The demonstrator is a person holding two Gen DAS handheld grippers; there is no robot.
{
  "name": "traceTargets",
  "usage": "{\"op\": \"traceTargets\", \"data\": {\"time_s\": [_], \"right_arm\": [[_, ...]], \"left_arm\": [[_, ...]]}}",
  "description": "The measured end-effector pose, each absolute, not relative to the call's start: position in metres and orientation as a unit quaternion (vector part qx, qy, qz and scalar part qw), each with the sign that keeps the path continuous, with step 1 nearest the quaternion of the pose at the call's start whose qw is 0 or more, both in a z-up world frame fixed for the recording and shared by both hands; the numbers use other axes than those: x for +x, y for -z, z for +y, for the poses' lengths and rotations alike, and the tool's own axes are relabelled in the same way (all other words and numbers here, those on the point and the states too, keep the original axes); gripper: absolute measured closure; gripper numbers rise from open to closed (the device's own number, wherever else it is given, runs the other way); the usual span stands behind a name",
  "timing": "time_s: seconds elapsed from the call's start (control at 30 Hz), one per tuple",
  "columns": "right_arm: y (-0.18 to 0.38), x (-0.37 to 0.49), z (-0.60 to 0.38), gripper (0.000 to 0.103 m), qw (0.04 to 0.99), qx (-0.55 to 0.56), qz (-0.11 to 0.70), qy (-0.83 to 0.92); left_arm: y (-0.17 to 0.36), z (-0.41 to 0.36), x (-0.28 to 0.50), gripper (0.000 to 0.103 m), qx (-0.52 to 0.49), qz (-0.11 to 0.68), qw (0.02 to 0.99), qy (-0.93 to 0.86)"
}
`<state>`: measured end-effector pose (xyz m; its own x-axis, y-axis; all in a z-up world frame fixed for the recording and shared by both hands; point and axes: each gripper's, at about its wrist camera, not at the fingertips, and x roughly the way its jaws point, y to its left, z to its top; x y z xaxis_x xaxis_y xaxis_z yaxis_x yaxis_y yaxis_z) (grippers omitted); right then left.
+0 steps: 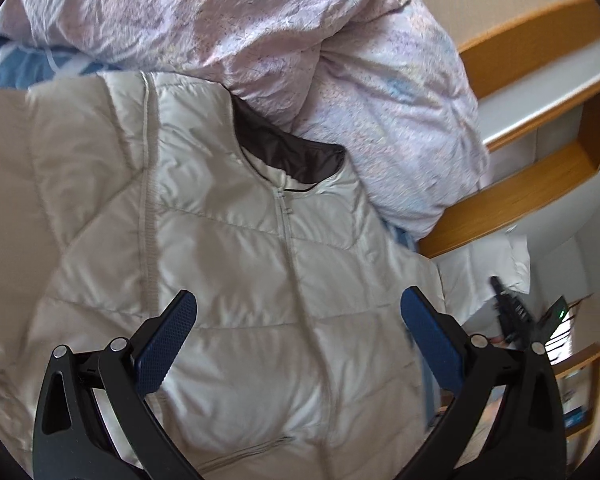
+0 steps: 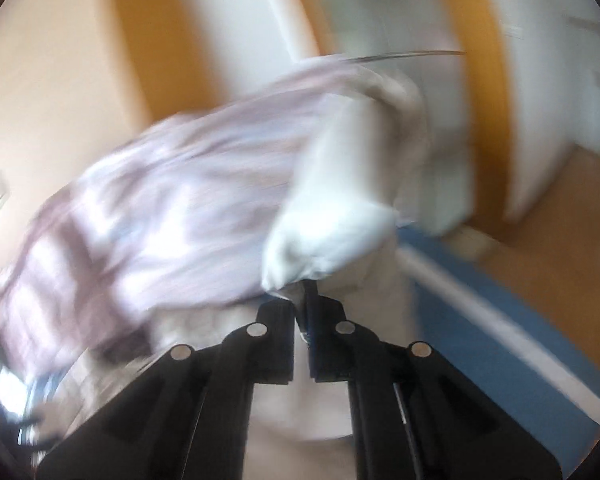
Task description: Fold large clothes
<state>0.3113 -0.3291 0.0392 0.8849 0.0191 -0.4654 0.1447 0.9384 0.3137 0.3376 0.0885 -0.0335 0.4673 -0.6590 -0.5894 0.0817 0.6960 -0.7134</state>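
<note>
A pale beige quilted jacket [image 1: 228, 248] lies front up on the bed, zipped, its dark collar lining [image 1: 284, 148] toward the far side. My left gripper [image 1: 298, 316] hovers over its lower front, open and empty, blue pads wide apart. In the blurred right wrist view, my right gripper [image 2: 303, 308] is shut on a white-beige sleeve end of the jacket [image 2: 332, 236] and holds it lifted. The right gripper also shows in the left wrist view [image 1: 512, 316], at the jacket's right edge.
A crumpled pink-lilac duvet [image 1: 300, 40] is heaped beyond the jacket and shows blurred in the right wrist view [image 2: 160, 200]. A blue striped sheet [image 1: 28, 64] lies beneath. A wooden headboard with shelves [image 1: 540, 152] stands at right.
</note>
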Motion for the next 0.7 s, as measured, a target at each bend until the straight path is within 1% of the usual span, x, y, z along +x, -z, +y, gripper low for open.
{"op": "traceTargets", "data": {"time_s": [0.13,0.2,0.3,0.37,0.47,0.53,0.6,0.63,0.67,0.7], "right_arm": [[-0.007,0.331,-0.246,0.097,0.935,0.142,0.308,-0.101],[0.022,0.342,-0.214,0.098,0.909,0.14,0.367,-0.14],[0.055,0.348,-0.182,0.098,0.885,0.122,0.422,-0.152],[0.065,0.346,-0.171,0.098,0.882,0.113,0.432,-0.152],[0.064,0.338,-0.161,0.098,0.886,0.098,0.425,-0.154],[0.059,0.334,-0.153,0.098,0.891,0.084,0.419,-0.155],[0.061,0.337,-0.144,0.098,0.893,0.072,0.415,-0.158],[0.062,0.336,-0.136,0.098,0.894,0.064,0.413,-0.16],[0.061,0.337,-0.132,0.098,0.895,0.058,0.412,-0.16],[0.061,0.338,-0.129,0.098,0.895,0.052,0.412,-0.16]], "left_arm": [[0.041,0.08,0.342,0.001,-0.354,0.464,0.775,0.241],[0.047,0.076,0.345,0.001,-0.365,0.47,0.766,0.241],[0.06,0.068,0.349,0.001,-0.375,0.487,0.753,0.235],[0.066,0.064,0.351,0.001,-0.375,0.496,0.748,0.232],[0.074,0.056,0.355,0.001,-0.369,0.512,0.742,0.225],[0.077,0.052,0.358,0.005,-0.371,0.517,0.737,0.226],[0.081,0.047,0.361,0.015,-0.373,0.523,0.732,0.226],[0.083,0.045,0.363,0.017,-0.373,0.526,0.731,0.223],[0.085,0.043,0.365,0.021,-0.375,0.529,0.729,0.219],[0.087,0.041,0.366,0.03,-0.377,0.531,0.728,0.215]]}}
